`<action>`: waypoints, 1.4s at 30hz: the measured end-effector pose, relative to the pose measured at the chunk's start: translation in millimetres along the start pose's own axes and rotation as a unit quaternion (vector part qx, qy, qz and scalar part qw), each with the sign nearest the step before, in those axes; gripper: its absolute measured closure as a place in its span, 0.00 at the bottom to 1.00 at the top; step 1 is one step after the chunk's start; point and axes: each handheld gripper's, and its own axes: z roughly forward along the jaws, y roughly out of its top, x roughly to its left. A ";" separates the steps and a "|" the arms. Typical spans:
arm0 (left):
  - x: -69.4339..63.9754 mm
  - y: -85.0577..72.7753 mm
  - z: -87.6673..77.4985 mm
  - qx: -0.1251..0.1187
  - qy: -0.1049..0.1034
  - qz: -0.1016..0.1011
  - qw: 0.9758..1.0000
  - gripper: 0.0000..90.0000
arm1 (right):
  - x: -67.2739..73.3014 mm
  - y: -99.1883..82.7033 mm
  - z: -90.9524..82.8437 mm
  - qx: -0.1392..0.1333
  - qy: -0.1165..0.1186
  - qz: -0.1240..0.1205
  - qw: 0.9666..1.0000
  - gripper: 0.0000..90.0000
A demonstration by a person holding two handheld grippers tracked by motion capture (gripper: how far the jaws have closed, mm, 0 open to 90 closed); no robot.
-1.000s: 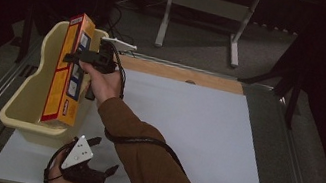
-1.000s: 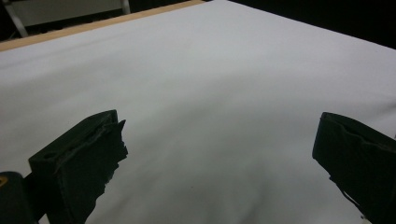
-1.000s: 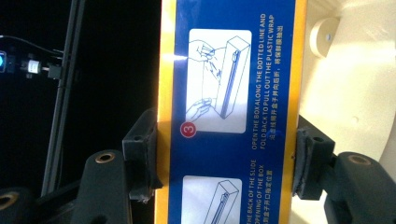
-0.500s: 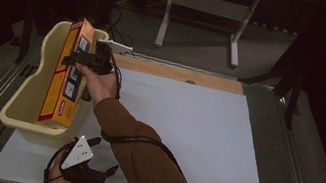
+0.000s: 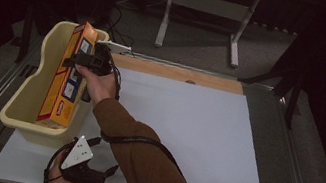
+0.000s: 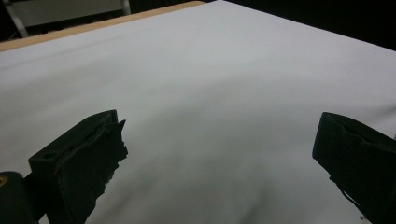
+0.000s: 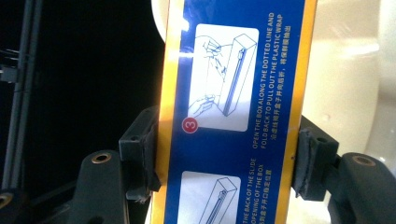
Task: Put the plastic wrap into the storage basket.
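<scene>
A long orange and blue plastic wrap box (image 5: 65,78) stands tilted inside the cream tub (image 5: 22,102) at the table's left. My right gripper (image 5: 86,61) is shut on the box near its upper half. In the right gripper view the box's blue instruction panel (image 7: 229,112) sits clamped between both pads (image 7: 148,154). My left gripper (image 5: 100,176) rests low at the table's front left edge, open, its jaws wide apart over the white table sheet (image 6: 210,93) with nothing between them.
The white sheet (image 5: 183,136) covers most of the table, with a wooden strip (image 5: 179,73) along the far edge. A grey metal stand (image 5: 206,8) sits on the floor behind. Dark rails run along both table sides.
My right gripper has carried the box a little lower and further into the tub. The left gripper has stayed where it was.
</scene>
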 end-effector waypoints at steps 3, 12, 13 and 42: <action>0.2 0.0 0.1 0.001 0.000 0.001 1.000 0.02 | -0.2 -0.5 0.5 -0.001 -0.008 -0.003 1.000 0.40; 0.9 -0.1 -0.1 0.001 0.002 0.000 1.000 0.02 | -2.8 -0.8 -6.0 -0.019 -0.032 -0.031 0.999 0.43; 1.1 -0.2 0.0 0.001 0.003 0.001 1.000 0.02 | 1.6 -1.1 -8.4 -0.017 -0.037 -0.049 0.998 0.43; 2.1 0.2 0.2 0.005 0.009 0.004 1.000 0.02 | -29.3 -8.7 -61.5 0.011 -0.049 -0.153 0.987 0.43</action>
